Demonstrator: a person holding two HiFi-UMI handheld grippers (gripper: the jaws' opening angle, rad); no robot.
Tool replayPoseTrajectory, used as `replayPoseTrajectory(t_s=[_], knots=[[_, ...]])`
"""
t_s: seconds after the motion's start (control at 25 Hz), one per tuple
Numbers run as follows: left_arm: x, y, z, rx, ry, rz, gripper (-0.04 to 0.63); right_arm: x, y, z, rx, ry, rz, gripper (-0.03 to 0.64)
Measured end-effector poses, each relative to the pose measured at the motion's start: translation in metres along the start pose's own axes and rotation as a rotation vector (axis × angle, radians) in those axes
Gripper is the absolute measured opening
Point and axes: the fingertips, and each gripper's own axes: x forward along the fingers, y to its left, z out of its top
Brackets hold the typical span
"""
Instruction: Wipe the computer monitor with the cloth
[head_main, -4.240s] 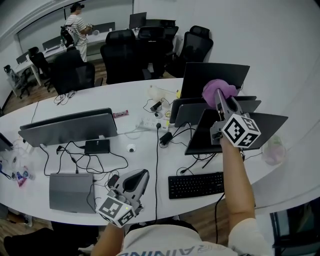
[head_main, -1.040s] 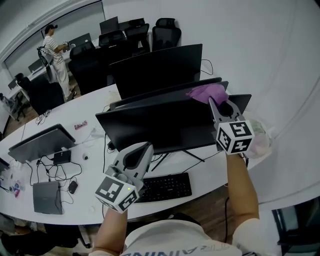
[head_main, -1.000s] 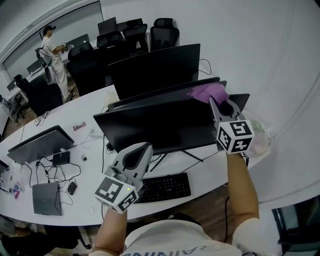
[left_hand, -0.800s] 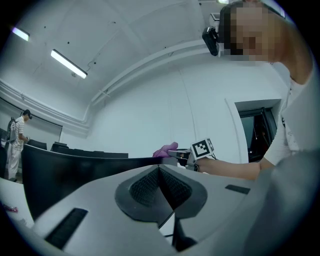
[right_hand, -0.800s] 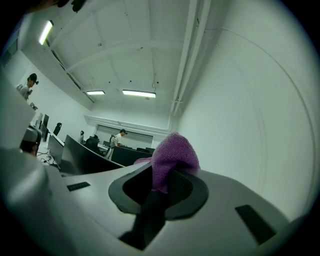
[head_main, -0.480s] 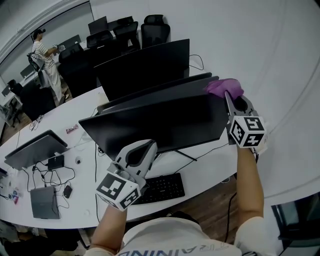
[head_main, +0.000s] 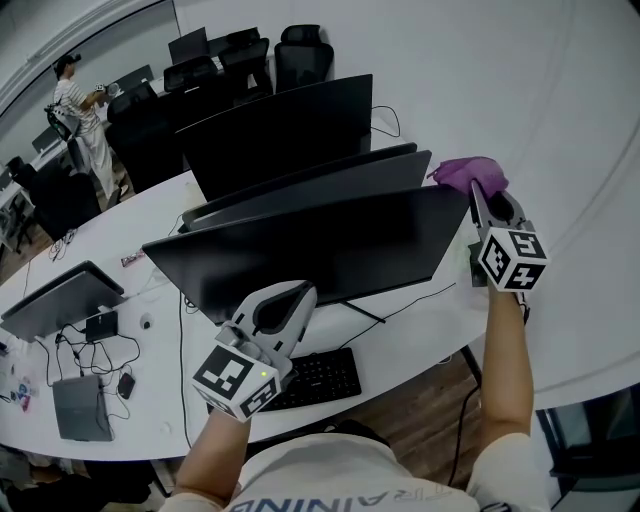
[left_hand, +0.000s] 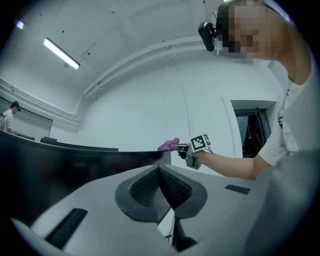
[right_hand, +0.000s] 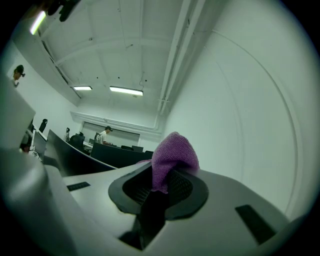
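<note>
The right tool (head_main: 477, 192) is clamped on the purple cloth (head_main: 468, 172). In the right gripper view a bunched fold of the cloth stands up out of the closed jaws, with the pinched part down between the pads. The cloth sits just ahead of this tool's tips, at the upper right corner of the nearest computer monitor (head_main: 320, 250). Whether it actually presses on the screen edge cannot be told.

The left tool (head_main: 298, 293) is held low, well apart from the right one. Its jaws are closed together with nothing between them (the two ribbed pads meet in a single line in the left gripper view). The monitor's dark screen lies directly ahead of its tips, and a black keyboard (head_main: 312, 377) lies just beside its marker cube on the white counter (head_main: 425, 322).

Beyond the right tool, further along the counter, two more dark monitors (head_main: 290, 130) stand one behind another. Far past the left tool, a person in a striped top (head_main: 78, 108) stands by black office chairs (head_main: 300, 55).
</note>
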Motion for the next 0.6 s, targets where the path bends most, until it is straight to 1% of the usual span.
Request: replayPoseTrajectory(t_s=[0.36, 0.48, 0.6], knots=[[-0.009, 0.010, 0.000, -0.018, -0.013, 0.015, 0.009, -0.001, -0.034, -0.003, 0.007, 0.015, -0.075, 0.064], [-0.010, 0.010, 0.001, -0.018, -0.019, 0.017, 0.009, -0.005, -0.050, 0.001, 0.025, 0.003, -0.110, 0.064], [-0.008, 0.008, 0.000, -0.021, -0.016, 0.012, 0.009, -0.006, -0.059, 0.005, 0.039, -0.009, -0.125, 0.064]])
